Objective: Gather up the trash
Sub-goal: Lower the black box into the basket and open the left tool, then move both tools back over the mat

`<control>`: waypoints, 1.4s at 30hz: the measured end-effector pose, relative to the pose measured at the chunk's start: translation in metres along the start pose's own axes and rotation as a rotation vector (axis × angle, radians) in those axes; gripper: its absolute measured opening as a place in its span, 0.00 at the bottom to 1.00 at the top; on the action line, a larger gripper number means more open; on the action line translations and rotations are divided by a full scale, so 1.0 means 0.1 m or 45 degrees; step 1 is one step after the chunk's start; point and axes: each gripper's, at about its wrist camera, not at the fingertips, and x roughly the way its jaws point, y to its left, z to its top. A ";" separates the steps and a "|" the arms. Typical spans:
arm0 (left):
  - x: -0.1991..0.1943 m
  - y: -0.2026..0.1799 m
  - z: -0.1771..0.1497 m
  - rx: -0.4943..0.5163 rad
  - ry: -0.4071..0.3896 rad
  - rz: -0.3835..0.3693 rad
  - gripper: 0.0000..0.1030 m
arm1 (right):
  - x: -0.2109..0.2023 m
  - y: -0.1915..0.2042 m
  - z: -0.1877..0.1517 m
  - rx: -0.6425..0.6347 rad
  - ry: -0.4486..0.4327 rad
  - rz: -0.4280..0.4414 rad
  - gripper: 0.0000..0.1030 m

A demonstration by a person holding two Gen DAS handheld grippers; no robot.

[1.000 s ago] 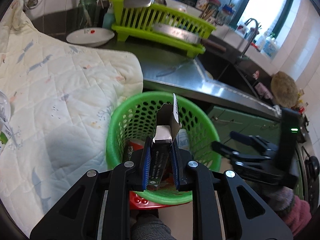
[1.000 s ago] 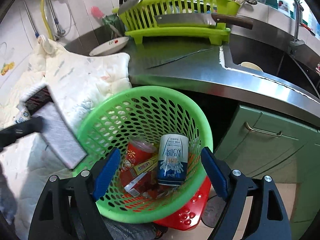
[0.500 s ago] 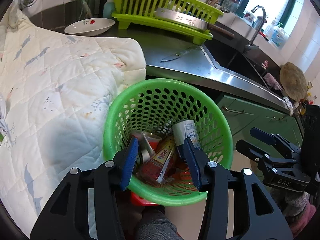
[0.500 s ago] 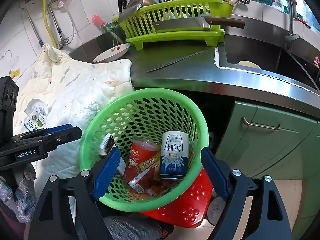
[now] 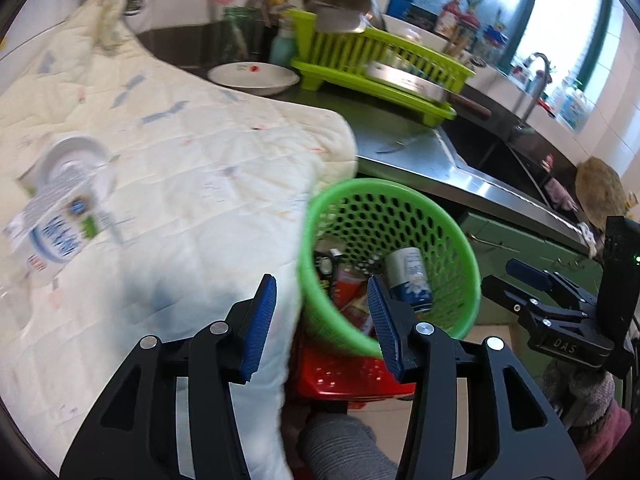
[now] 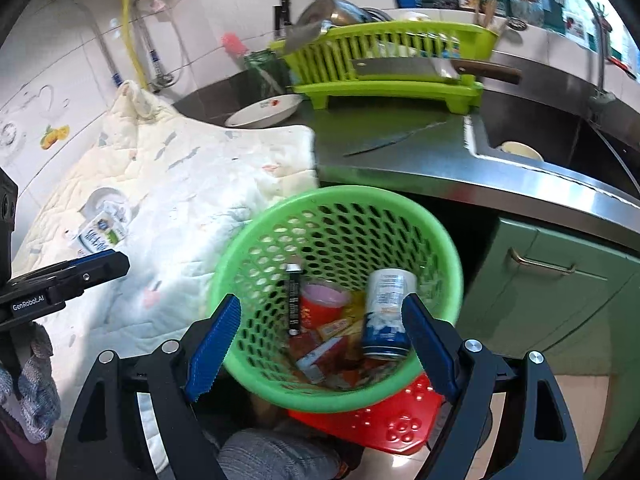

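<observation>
Milk carton [image 5: 60,216]: lies on its side at the far left on the quilted cloth [image 5: 192,184], well apart from the basket; the one piece of trash I can see not yet collected
Handling of the carton: probably light and empty, thin card that dents under a hard squeeze, coated and a bit slick; best taken across the flat sides near the middle, not by the folded end
What lies under it: a pale round thing partly beneath it, too blurred to name; the soft cloth may bunch up into the pads
Left gripper [image 5: 320,320]: jaws apart, nothing between them; over the edge of the cloth and the near rim of the basket
Green basket [image 6: 440,240]: stands on a red stool [image 6: 400,424], holding the trash gathered so far
Inside the basket: a blue-and-white can [image 6: 386,316] leaning at the right, a red cup [image 6: 320,304], a dark slim box [image 6: 294,304] upright at the left, flat wrappers at the bottom
Right gripper [image 6: 320,344]: jaws wide apart and empty, held above the basket mouth
Worktop to the right: dish rack [image 6: 392,68], cleaver and knife, not trash
</observation>
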 end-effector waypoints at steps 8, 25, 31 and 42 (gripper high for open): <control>-0.40 0.58 -0.11 -0.112 -0.058 0.131 0.48 | 0.07 0.49 0.03 -0.090 0.009 0.077 0.77; -0.97 2.17 -0.18 -0.609 -0.141 0.516 0.64 | 0.21 1.19 0.09 -0.214 0.037 0.223 0.78; -0.79 2.48 -0.11 -0.710 -0.086 0.535 0.72 | 0.31 1.29 0.08 -0.231 0.061 0.252 0.78; -0.43 2.73 -0.09 -0.770 -0.007 0.509 0.73 | 0.49 1.42 0.13 -0.255 0.097 0.270 0.78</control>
